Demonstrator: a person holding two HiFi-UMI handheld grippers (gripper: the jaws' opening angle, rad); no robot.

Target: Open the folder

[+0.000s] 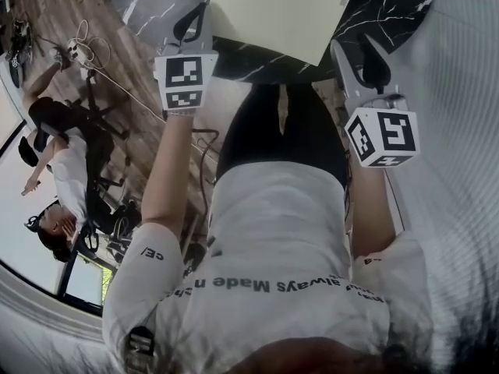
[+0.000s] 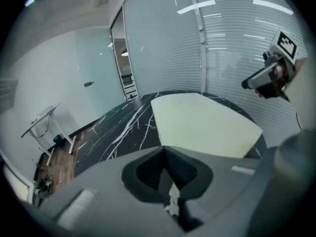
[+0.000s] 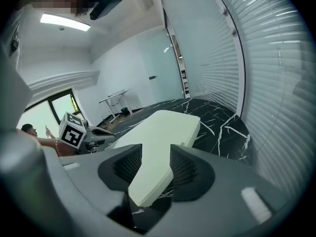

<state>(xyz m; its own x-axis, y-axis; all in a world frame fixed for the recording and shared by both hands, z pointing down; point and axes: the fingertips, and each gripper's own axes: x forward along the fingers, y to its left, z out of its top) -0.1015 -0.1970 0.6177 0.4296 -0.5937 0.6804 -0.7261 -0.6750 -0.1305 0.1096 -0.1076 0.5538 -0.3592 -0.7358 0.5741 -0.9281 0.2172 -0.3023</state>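
Observation:
A cream-white closed folder (image 1: 281, 14) lies flat on the black marble table (image 1: 390, 6). In the left gripper view the folder (image 2: 202, 125) lies ahead and to the right of my left gripper (image 2: 165, 154), whose jaws meet with nothing held. My left gripper (image 1: 191, 22) hangs over the table's near left edge. My right gripper (image 3: 155, 167) stands open; the folder's (image 3: 158, 142) near corner shows through the gap, further off, untouched. In the head view the right gripper (image 1: 366, 61) hovers by the folder's right side.
White blinds (image 1: 460, 131) run close along the right. Another person (image 1: 54, 170) sits on the wooden floor (image 1: 93, 14) at the left, among cables. A small white side table (image 2: 44, 120) stands beyond the marble table (image 2: 123, 127).

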